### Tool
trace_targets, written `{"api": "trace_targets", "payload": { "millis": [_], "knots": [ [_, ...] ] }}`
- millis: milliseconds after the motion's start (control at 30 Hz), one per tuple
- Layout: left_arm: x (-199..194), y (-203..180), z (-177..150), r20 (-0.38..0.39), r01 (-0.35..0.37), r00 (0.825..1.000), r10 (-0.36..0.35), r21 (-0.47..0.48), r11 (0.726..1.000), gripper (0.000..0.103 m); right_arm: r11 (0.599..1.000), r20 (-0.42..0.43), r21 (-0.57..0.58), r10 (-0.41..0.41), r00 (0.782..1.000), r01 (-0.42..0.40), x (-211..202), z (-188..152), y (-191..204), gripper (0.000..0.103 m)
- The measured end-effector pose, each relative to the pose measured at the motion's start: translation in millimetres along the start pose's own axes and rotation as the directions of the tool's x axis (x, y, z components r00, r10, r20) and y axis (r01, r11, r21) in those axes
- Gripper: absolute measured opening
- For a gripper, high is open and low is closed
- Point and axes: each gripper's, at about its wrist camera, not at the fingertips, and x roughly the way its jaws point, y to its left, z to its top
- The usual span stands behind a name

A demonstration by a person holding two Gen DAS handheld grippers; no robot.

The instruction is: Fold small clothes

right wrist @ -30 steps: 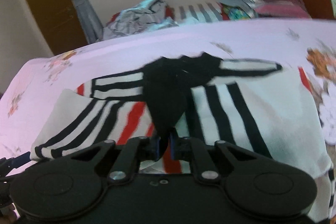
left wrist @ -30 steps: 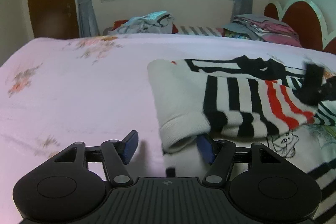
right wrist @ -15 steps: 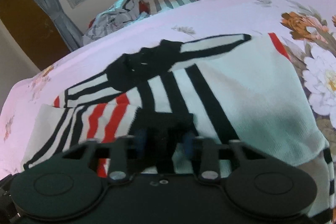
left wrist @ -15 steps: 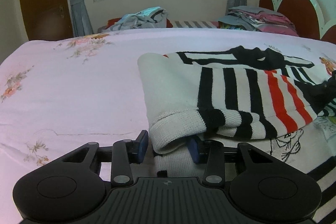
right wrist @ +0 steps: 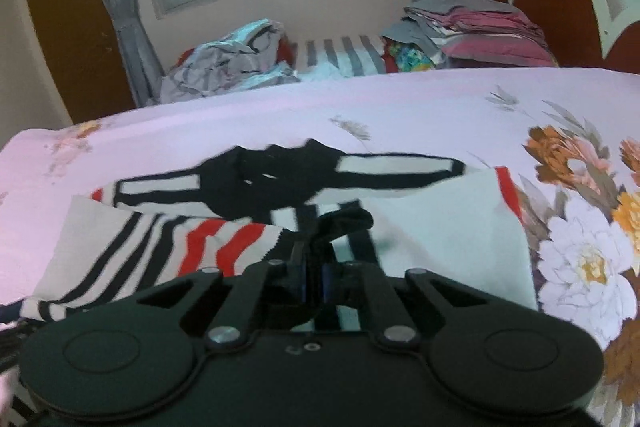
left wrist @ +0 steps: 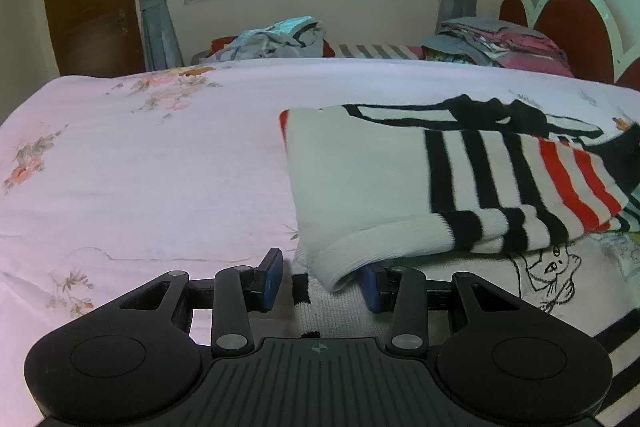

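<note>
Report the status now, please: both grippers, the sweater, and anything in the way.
Left gripper open, white cuff between its fingers. Right gripper shut on black edge of the sweater. Sweater part-folded on the bed. Nothing in the way.

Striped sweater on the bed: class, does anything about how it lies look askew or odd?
The striped sweater is only partly folded: one side is flapped over unevenly, and its black neckline lies bunched. Behind the bed, a grey clothes heap sits crumpled.
</note>
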Motion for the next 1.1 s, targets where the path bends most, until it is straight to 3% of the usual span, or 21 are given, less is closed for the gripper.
{"api": "trace_targets", "payload": {
  "millis": [233, 367, 467, 633, 700, 767, 1100],
  "knots": [
    [0.2, 3.5, 1.3, -0.011, 0.007, 1.0, -0.008, -0.017, 1.0, 0.041, 1.0, 0.013, 0.004, -0.019, 1.0, 0.019, 1.3, -5.2, -6.6, 0.007],
    [4.4, 17.3, -0.4, -0.046, 0.024, 0.999, -0.028, -0.091, 0.996, 0.041, 0.999, -0.071, 0.003, -0.043, 0.997, 0.044, 19.1, -10.9, -12.9, 0.008],
    [2.8, 21.4, -0.4, -0.053, 0.034, 0.998, -0.04, -0.118, 0.992, 0.041, 0.999, -0.068, 0.032, -0.042, 0.997, 0.044, 16.3, -12.2, -20.3, 0.021],
    [-5.7, 37.1, 2.1, -0.109, 0.076, 0.989, -0.101, -0.209, 0.975, 0.041, 0.996, -0.04, 0.092, -0.003, 0.999, 0.007, 1.9, -8.1, -34.5, 0.028],
    [-12.8, 41.8, 5.4, -0.114, 0.089, 0.987, -0.117, -0.22, 0.971, 0.042, 0.994, -0.023, 0.109, 0.003, 1.0, -0.001, -2.6, -5.8, -39.3, 0.047],
    [-15.4, 44.8, 11.8, -0.113, 0.101, 0.985, -0.131, -0.24, 0.966, 0.042, 0.992, -0.013, 0.127, 0.001, 1.0, 0.0, -4.2, -3.4, -43.9, 0.054],
    [2.5, 42.6, 44.4, -0.085, 0.139, 0.98, -0.177, -0.339, 0.93, 0.042, 0.985, -0.088, 0.174, 0.03, 0.996, -0.014, 16.4, -8.9, -45.8, 0.053]
  ]
}}
